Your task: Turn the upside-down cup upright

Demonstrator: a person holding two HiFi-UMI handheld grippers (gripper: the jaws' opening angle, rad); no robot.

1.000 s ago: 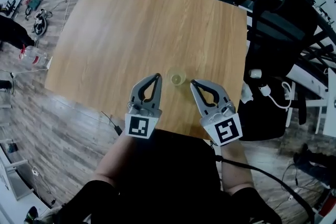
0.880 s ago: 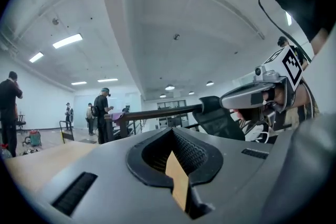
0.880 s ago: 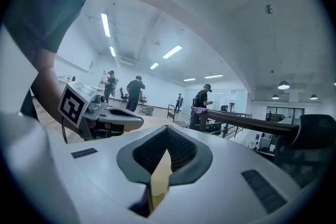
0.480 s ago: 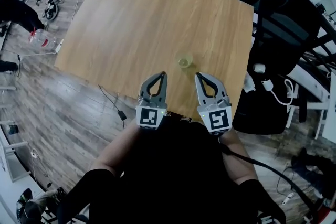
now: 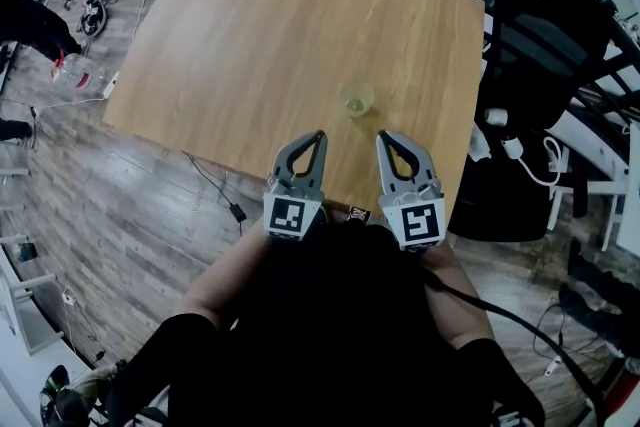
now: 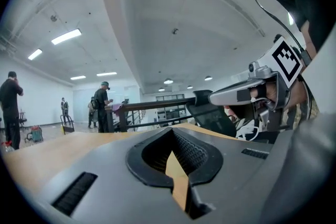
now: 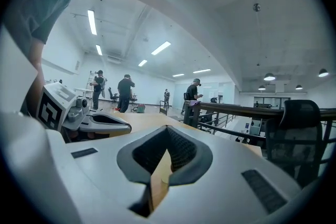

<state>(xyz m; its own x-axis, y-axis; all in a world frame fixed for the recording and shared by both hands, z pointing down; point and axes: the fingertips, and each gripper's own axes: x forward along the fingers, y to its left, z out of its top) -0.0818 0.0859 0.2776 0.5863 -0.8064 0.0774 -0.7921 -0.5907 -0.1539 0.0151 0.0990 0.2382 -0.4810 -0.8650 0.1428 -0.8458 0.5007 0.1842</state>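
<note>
Cup [image 5: 356, 102]: small, pale yellow, standing on the worktop [image 5: 270, 25] just right of frame centre. Too small to tell mouth-up from mouth-down.

Left gripper [image 5: 317, 136] and right gripper [image 5: 386, 136]: both clenched on nothing, side by side at the worktop's lower edge. The cup is just beyond them, apart from both.

Fits a cup awaiting its flip, or one already righted; step unsettled.

Nothing stands between grippers and cup. Black chair [image 5: 545, 35] at right, cable [image 5: 215, 190] on floor lower left: neither obstructs.
</note>
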